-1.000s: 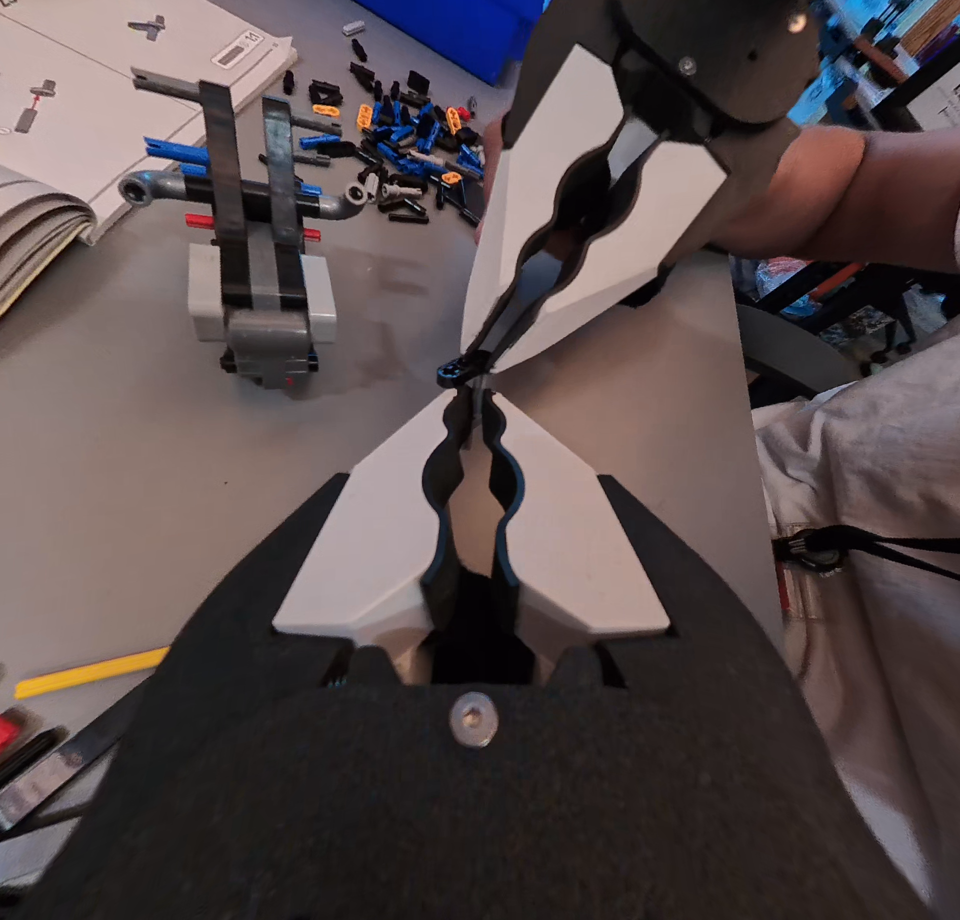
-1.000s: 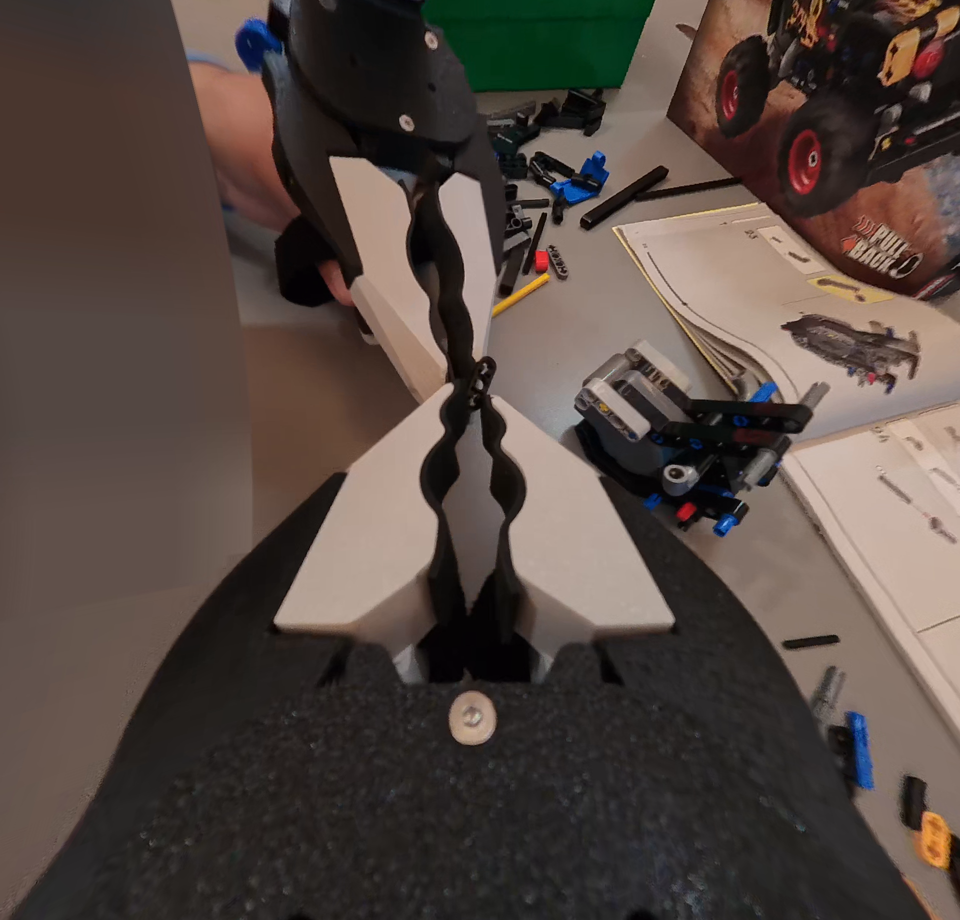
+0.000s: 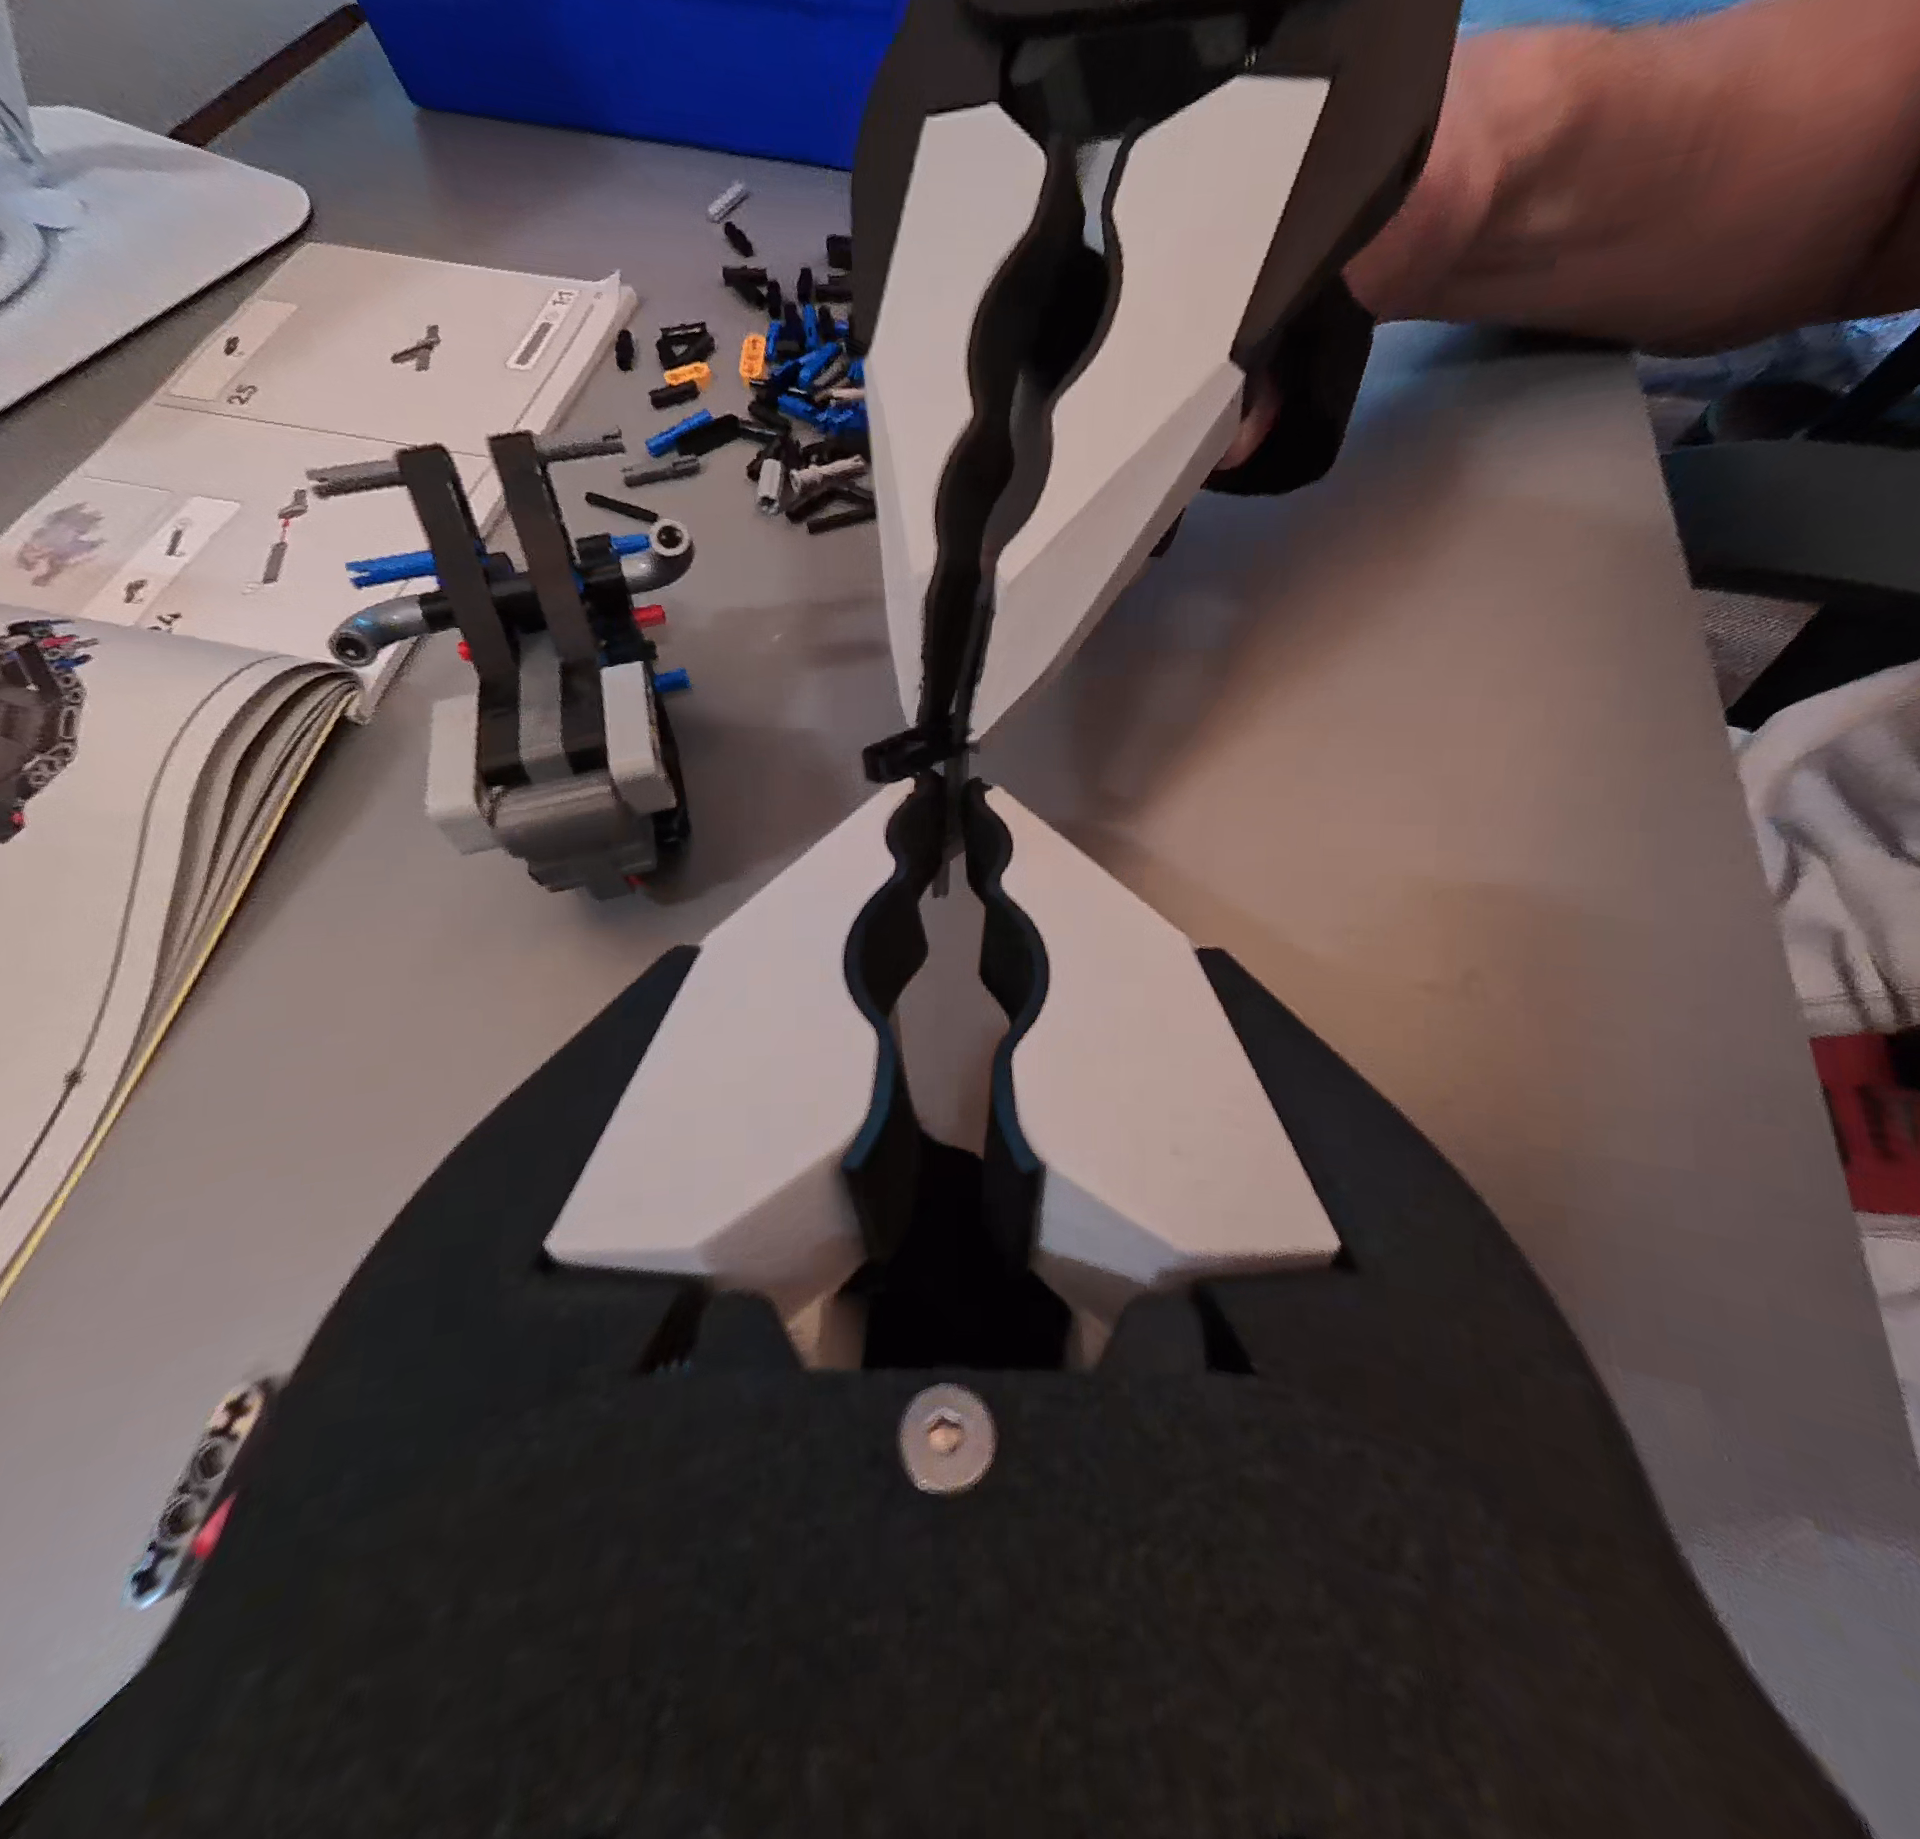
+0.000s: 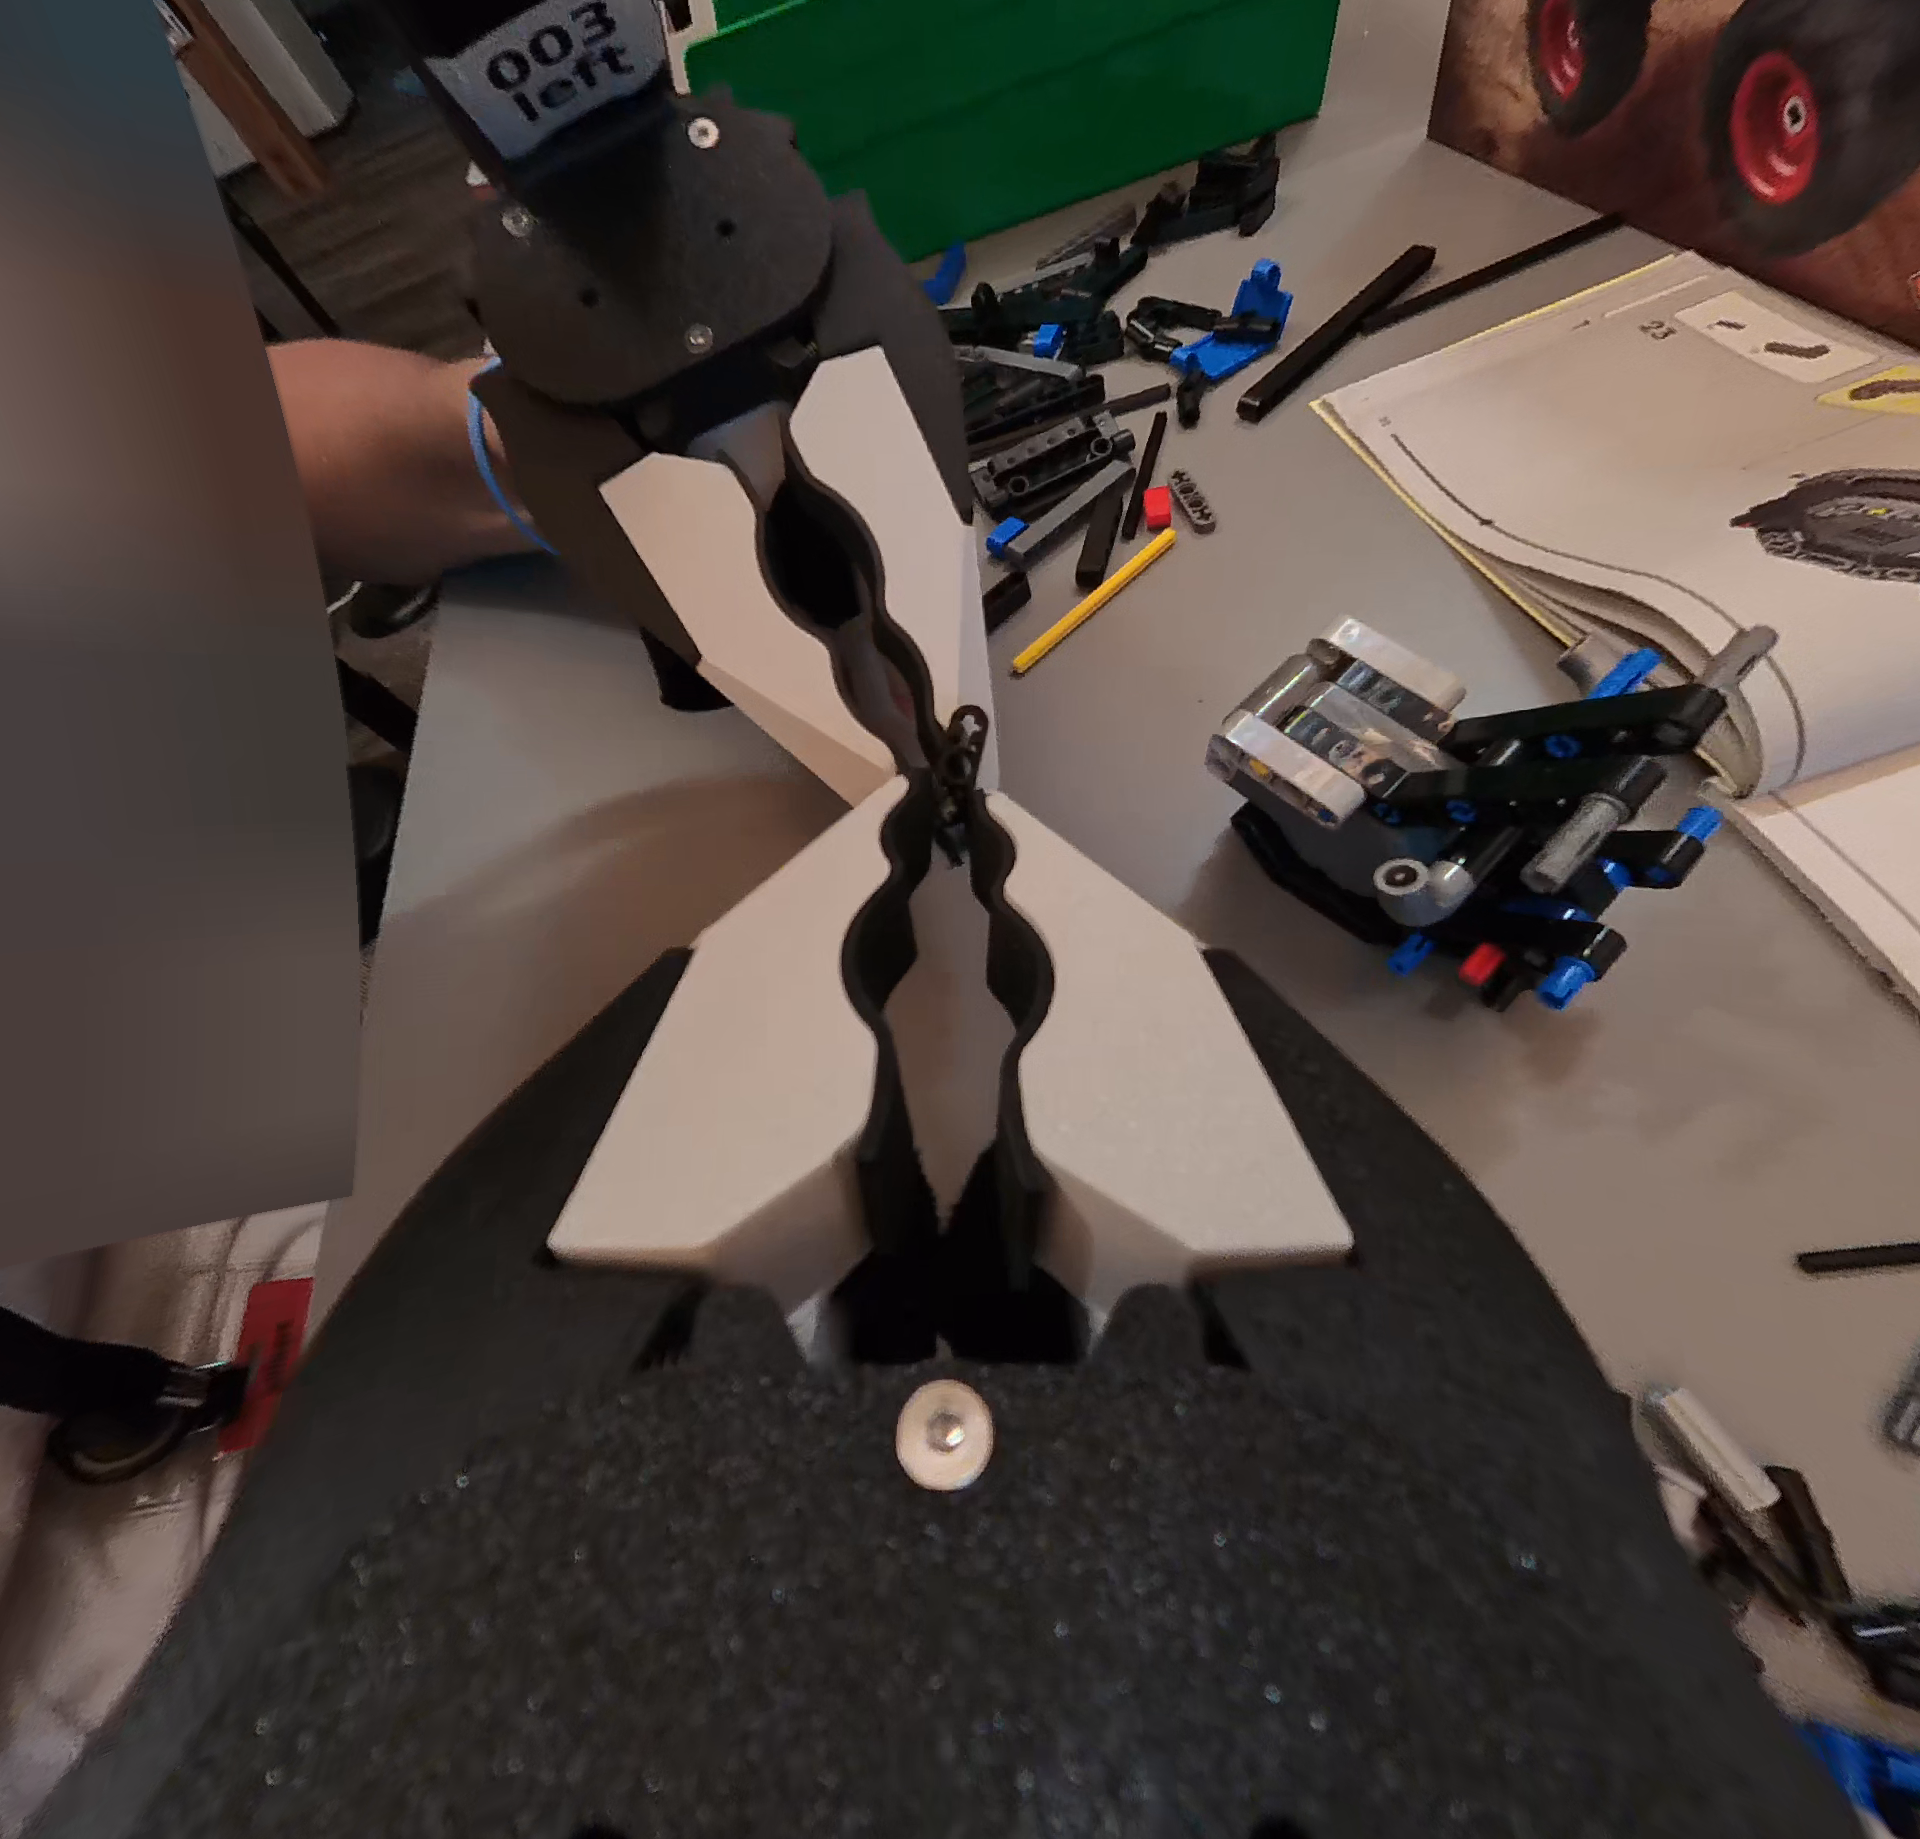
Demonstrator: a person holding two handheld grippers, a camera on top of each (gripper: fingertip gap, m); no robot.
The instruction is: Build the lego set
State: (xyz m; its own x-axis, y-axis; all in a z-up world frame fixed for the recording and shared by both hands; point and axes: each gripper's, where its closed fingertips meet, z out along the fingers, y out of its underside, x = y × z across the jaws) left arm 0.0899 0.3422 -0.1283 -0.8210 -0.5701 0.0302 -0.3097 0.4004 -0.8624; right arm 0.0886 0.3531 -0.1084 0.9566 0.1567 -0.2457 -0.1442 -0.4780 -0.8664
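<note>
Both tongs have lifted nearer the cameras, left tongs (image 3: pixel 948 802) and right tongs (image 3: pixel 940 724) meeting tip-to-tip, clamped on a small black lego piece (image 3: pixel 902 753) above the table (image 3: pixel 364 1010); a mid-air fitting step, needing steady alignment before it goes to the half-built model (image 3: pixel 556 688).

A blue bin (image 3: pixel 644 33) is seen far ahead of the left gripper; a green bin (image 4: pixel 1018 54) is seen beyond the right gripper.

Even, soft indoor light; faint shadows on the table (image 3: pixel 312 1010); wide-angle bending and blur toward edges.
</note>
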